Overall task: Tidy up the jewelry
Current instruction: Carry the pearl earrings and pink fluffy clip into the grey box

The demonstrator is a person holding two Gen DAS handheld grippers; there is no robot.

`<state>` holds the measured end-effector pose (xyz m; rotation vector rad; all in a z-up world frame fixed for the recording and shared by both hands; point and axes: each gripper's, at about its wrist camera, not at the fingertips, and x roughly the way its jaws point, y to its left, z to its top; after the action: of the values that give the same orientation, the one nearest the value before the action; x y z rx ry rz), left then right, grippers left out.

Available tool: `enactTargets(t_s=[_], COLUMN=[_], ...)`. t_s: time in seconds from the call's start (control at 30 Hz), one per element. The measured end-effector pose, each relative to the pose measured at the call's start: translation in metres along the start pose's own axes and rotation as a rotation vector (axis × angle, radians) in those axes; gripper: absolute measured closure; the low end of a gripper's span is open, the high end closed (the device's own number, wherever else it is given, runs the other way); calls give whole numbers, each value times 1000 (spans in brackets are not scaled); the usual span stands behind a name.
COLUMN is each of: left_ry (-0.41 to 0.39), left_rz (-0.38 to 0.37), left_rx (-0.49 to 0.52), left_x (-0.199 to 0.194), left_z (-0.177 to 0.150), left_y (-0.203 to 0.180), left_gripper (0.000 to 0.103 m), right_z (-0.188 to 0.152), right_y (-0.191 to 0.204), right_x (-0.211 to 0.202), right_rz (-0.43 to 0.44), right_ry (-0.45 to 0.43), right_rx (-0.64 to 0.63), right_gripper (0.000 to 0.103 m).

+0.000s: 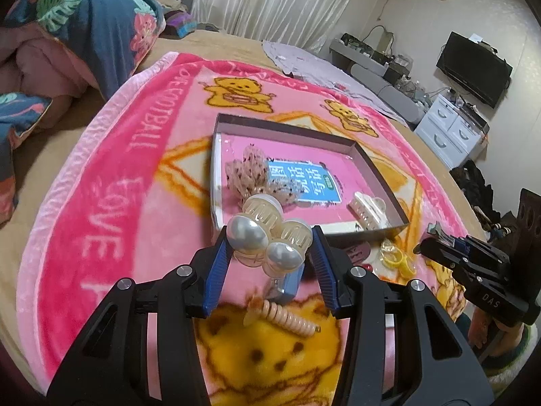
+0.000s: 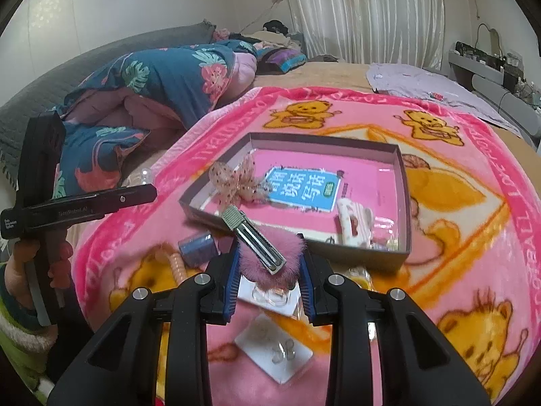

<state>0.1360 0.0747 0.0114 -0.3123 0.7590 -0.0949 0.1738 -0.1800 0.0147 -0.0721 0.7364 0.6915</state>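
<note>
My left gripper (image 1: 270, 247) is shut on a pearl hair claw clip (image 1: 267, 233), held above the blanket just in front of the shallow box (image 1: 382, 182). My right gripper (image 2: 270, 264) is shut on a pink fluffy hair clip (image 2: 267, 250) with a metal clasp, near the box's front edge (image 2: 304, 247). Inside the box lie a dotted tulle bow (image 1: 252, 172) and a white claw clip (image 1: 367, 209); the bow (image 2: 233, 182) and the white clip (image 2: 353, 223) also show in the right wrist view. The box bottom bears a blue label (image 2: 302, 187).
On the pink bear blanket (image 1: 111, 203) lie a beige spiral hair tie (image 1: 287, 316), a yellow ring piece (image 1: 397, 258), a blue-grey small box (image 2: 197, 247) and white earring cards (image 2: 274, 350). A folded floral quilt (image 2: 162, 77) lies at the left. The left handle (image 2: 40, 196) shows in the right wrist view.
</note>
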Motion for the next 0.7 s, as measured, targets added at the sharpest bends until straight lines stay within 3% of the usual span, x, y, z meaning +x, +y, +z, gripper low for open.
enactTargets(t_s=[0.7], left_ry=[-26], left_rz=[-2], left_rx=[83], left_x=[31], left_z=[50], left_y=[-27], left_gripper=[65], right_z=[44], right_y=[-32], right_x=[-4], right_rz=[-71], right_ry=[-102], right_rx=[26], right_gripper=[75])
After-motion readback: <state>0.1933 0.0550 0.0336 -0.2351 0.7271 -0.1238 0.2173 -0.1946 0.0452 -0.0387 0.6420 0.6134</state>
